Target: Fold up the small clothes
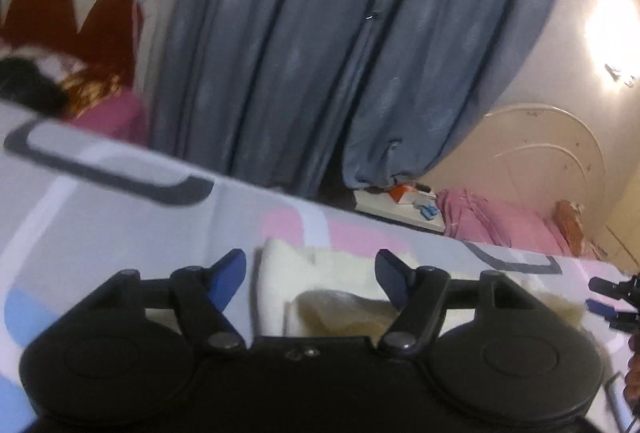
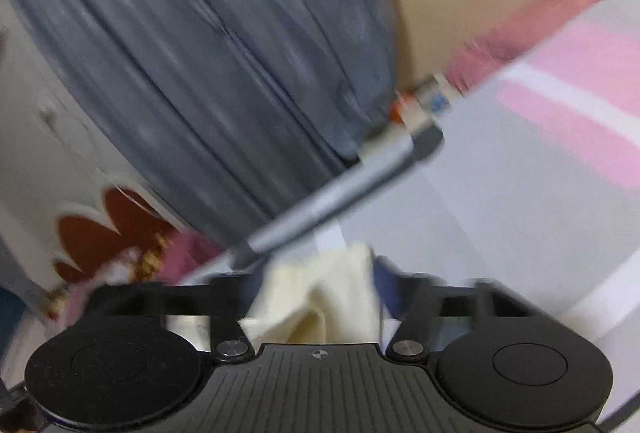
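A cream small garment (image 1: 288, 269) lies bunched on the patterned bed sheet (image 1: 120, 217). My left gripper (image 1: 311, 275) hovers low over it, open, its blue fingertips (image 1: 232, 273) wide apart on either side of the cloth and not pressing it. In the blurred right wrist view, the cream garment (image 2: 320, 293) sits between the spread fingers of my right gripper (image 2: 312, 285), which is open over the sheet (image 2: 520, 213). The right gripper (image 1: 612, 297) also shows at the right edge of the left wrist view.
Blue-grey curtains (image 1: 300, 53) hang beyond the bed's far edge. A white nightstand (image 1: 396, 209) with small items stands beside a second bed with pink bedding (image 1: 512, 225) and a cream headboard (image 1: 552, 149). A wall lamp (image 1: 612, 29) glows at the right.
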{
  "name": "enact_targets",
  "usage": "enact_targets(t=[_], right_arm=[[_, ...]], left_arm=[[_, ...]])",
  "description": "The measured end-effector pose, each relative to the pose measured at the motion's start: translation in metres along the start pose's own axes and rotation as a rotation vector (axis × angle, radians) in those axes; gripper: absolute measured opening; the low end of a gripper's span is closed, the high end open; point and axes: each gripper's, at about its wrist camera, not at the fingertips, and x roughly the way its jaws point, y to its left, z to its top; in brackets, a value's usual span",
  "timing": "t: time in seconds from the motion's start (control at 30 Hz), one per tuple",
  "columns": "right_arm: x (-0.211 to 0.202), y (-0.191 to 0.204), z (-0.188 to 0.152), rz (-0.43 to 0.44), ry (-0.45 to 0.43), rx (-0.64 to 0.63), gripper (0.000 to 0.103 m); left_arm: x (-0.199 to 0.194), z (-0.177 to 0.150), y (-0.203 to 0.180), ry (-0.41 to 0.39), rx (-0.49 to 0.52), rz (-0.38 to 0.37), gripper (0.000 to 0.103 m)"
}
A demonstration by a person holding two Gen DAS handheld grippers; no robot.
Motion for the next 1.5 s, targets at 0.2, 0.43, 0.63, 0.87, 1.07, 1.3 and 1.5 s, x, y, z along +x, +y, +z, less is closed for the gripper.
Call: enact_targets(t=[0.2,0.43,0.63,0.87,1.07,1.3,1.5], right_arm=[[-0.003,0.029,-0.016,0.006,0.034,-0.282,0.039],[0.02,0.047,-0.037,-0.066,0.105,-0.435,0.039],[0.005,0.044,-0.03,-0.069,0.041,-0.357,0.039],[0.021,0.063,-0.05,-0.096,0.129,-0.504,0.039],[0.04,0.058,-0.047,-0.132,0.143,-0.468,0.039],[0.045,0.062,-0.055,-0.125,0.163,-0.554,0.002],[0.024,0.064,-0.047,-0.144,0.01,-0.553,0.002]], left_arm=[[0.002,-0.002,-0.023,0.042,0.225,-0.022,0.05],[0.009,0.001,-0.025,0.031,0.191,0.008,0.051],[-0.026,-0.007,0.002,-0.02,0.126,0.014,0.05],[0.012,-0.011,-0.048,0.101,0.386,-0.003,0.047],[0.05,-0.006,-0.044,0.163,0.313,0.036,0.045],[0.041,-0.019,-0.05,0.087,0.354,0.036,0.008],[0.029,-0.004,-0.056,-0.011,0.301,0.044,0.007]])
